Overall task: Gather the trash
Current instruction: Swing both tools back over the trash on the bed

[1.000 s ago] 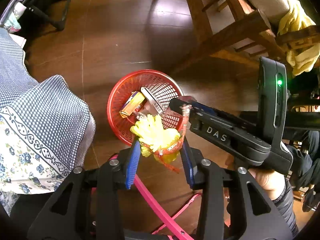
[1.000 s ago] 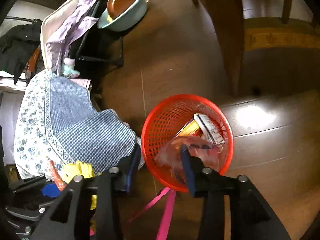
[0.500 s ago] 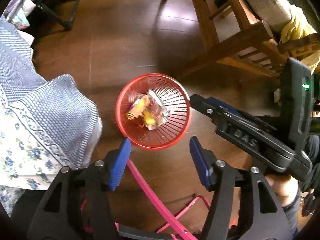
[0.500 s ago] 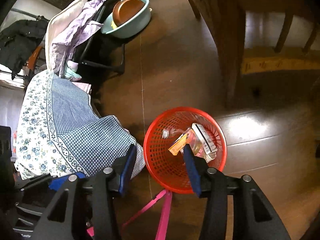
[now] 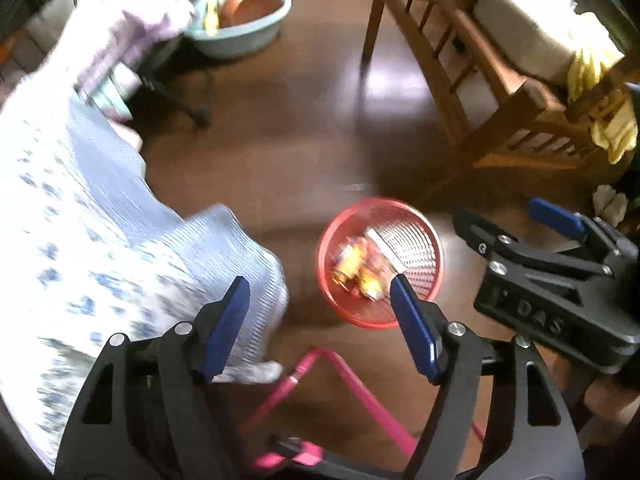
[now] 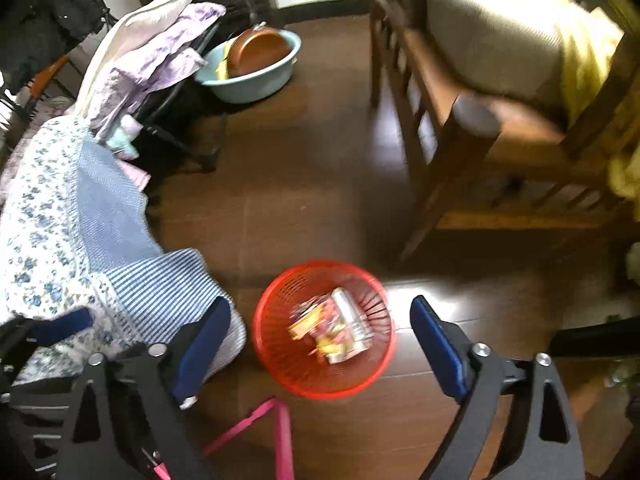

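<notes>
Both grippers empty above the basket, trash inside

We see the wooden floor, then the red basket holding the wrappers; left gripper and right gripper hang with jaws apart. We risk clipping the light basket and spilling it.

Left gripper of matte black plastic, blue finger pads, silver screws, right gripper alike, "DAS" embossed on its side
</notes>
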Tool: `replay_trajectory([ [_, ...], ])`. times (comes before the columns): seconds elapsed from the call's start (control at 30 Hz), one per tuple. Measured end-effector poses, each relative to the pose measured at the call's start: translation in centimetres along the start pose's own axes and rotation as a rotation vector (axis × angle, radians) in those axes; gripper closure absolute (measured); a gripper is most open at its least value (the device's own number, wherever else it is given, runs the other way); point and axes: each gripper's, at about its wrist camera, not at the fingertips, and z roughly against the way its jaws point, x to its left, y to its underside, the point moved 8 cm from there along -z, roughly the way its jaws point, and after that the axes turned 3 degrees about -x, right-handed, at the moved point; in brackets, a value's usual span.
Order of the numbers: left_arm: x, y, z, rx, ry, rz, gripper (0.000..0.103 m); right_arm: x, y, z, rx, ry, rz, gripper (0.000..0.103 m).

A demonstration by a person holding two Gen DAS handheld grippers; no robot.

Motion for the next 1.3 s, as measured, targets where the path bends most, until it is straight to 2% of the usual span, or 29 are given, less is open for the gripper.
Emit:
replay_trajectory([
  [0.1,1.2,-0.5,3.5,-0.091,0.044,0.038,0.025,1.4,-0.7,1.7,-0.025,-0.022,0.015,0.010],
  [0.17,2.6,-0.6,6.0,-0.147,0.042,0.073,0.023,2.5,-1.3,2.9,-0.051,-0.038,0.025,0.010],
  [0.3,5.0,-0.4,9.1,-0.201,0.021,0.120,0.020,5.8,-3.2,6.5,-0.146,-0.057,0.064,0.010],
  [0.4,7.4,-0.3,11.0,-0.239,0.030,0.199,0.020,8.7,-5.0,9.7,-0.240,-0.033,0.109,0.009],
  [0.47,9.3,-0.3,12.8,-0.265,0.031,0.237,0.020,10.8,-6.2,11.4,-0.288,-0.053,0.133,0.009],
  [0.63,15.7,0.7,17.1,-0.353,-0.036,0.316,0.015,17.6,-8.8,15.0,-0.369,-0.125,0.206,0.007],
  [0.77,23.9,3.1,19.7,-0.403,-0.138,0.441,0.015,23.9,-9.2,16.2,-0.390,-0.185,0.273,0.006],
  [0.93,32.7,7.0,20.3,-0.386,-0.302,0.570,0.015,31.6,-8.1,15.6,-0.368,-0.255,0.346,0.006],
  [1.03,36.3,9.3,19.8,-0.374,-0.337,0.608,0.015,35.7,-6.2,13.2,-0.315,-0.257,0.385,0.006],
  [1.13,38.8,11.2,18.0,-0.323,-0.356,0.658,0.015,38.4,-3.8,11.4,-0.250,-0.270,0.401,0.006],
  [1.2,40.0,11.9,16.1,-0.285,-0.349,0.684,0.016,39.6,-2.7,10.0,-0.204,-0.251,0.441,0.006],
  [1.3,41.3,12.5,13.9,-0.244,-0.341,0.709,0.016,40.3,-1.8,9.1,-0.186,-0.236,0.470,0.006],
])
